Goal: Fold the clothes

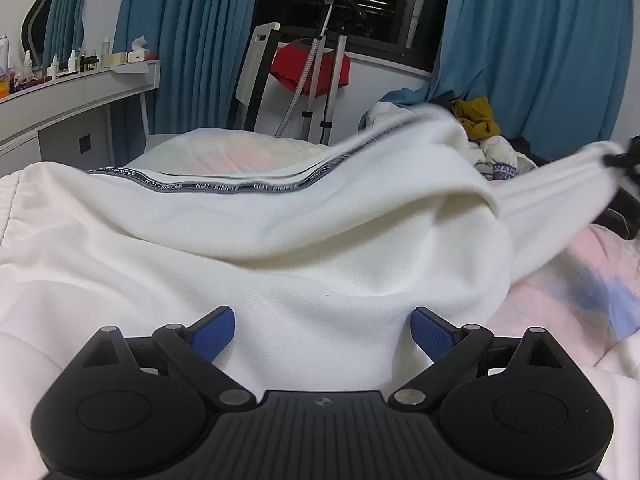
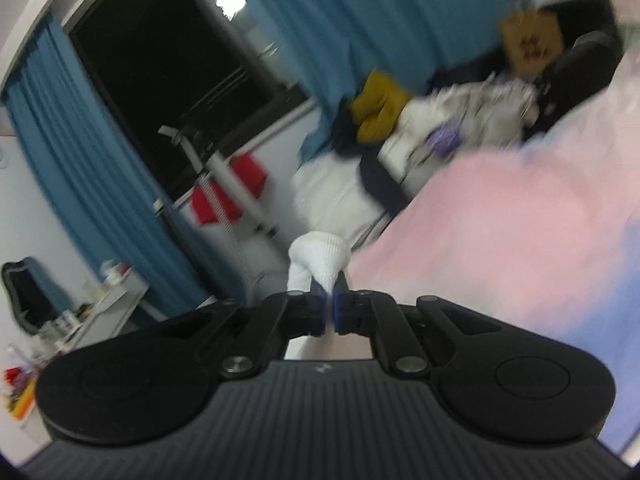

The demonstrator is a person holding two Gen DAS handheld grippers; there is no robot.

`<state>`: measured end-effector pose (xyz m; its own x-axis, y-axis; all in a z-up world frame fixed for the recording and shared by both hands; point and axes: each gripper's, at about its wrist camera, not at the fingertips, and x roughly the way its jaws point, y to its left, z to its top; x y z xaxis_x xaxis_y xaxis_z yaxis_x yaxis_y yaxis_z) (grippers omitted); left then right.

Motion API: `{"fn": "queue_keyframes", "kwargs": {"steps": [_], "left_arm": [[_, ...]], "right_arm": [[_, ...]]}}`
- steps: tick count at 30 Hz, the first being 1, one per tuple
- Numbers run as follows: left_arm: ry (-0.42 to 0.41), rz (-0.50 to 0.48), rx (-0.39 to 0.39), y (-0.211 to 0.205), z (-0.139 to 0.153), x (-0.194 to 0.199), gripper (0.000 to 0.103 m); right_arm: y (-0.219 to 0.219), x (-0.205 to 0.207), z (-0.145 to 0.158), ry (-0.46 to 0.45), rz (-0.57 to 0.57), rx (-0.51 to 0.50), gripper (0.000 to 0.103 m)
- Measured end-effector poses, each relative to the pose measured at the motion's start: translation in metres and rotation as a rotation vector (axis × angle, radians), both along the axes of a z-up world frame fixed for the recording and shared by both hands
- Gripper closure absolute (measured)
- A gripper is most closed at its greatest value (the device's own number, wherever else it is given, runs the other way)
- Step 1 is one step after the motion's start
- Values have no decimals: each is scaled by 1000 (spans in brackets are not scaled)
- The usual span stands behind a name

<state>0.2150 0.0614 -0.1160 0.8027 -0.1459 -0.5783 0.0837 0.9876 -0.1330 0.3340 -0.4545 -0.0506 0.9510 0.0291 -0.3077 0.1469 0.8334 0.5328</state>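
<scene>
A white sweatshirt [image 1: 248, 240] with a grey lettered neck tape [image 1: 224, 186] lies spread on the bed. My left gripper [image 1: 323, 330] rests low over its near part, open, blue pads wide apart with only flat cloth between them. One sleeve [image 1: 532, 196] is stretched up to the right, where my right gripper [image 1: 622, 176] shows, blurred, at the frame edge. In the right wrist view my right gripper [image 2: 328, 298] is shut on the sleeve's white ribbed cuff [image 2: 318, 254], which bunches out past the pads. That view is tilted and blurred.
The pink and blue bedspread [image 1: 576, 280] covers the bed. A heap of clothes, one mustard yellow [image 1: 478, 118], lies at the far right. Behind stand a metal rack with a red garment [image 1: 308, 66], blue curtains [image 1: 532, 40] and a white dressing table [image 1: 72, 96].
</scene>
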Motion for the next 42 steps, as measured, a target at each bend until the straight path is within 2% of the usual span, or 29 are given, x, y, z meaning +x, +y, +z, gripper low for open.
{"fn": "queue_keyframes", "kwargs": {"steps": [4, 6, 7, 10, 12, 14, 18, 20, 24, 28, 33, 37, 39, 42], "left_arm": [[11, -13, 11, -4, -1, 2, 7], [14, -16, 14, -5, -2, 4, 7], [15, -18, 16, -5, -2, 4, 7], [23, -25, 18, -6, -4, 6, 7], [29, -31, 18, -6, -6, 7, 7], [26, -34, 18, -6, -6, 6, 7], [20, -35, 13, -5, -6, 5, 7], [22, -35, 11, -6, -5, 5, 7], [28, -41, 1, -9, -3, 5, 7], [17, -79, 1, -14, 0, -2, 7], [-23, -207, 45, -31, 2, -24, 7], [-53, -311, 84, -49, -1, -42, 10], [-59, -354, 108, -60, -4, -47, 12], [-74, -397, 156, -83, -8, -49, 15]], "right_arm": [[-57, -29, 26, -80, -148, -64, 97], [-94, -46, 27, -115, -254, -48, 97], [-114, -59, 18, -103, -304, -31, 97], [-159, -82, -25, 24, -395, -10, 97], [-171, -94, -64, 122, -421, -39, 96], [-178, -102, -100, 186, -438, -25, 96], [-182, -114, -150, 219, -442, 39, 96], [-182, -116, -158, 208, -432, 49, 94], [-172, -130, -146, 202, -434, 54, 88], [-156, -143, -117, 206, -438, 46, 88], [-116, -176, -80, 221, -380, 46, 88], [-83, -213, -52, 191, -326, 152, 87], [-65, -229, -45, 188, -302, 158, 78], [-42, -249, -42, 188, -275, 144, 75]]}}
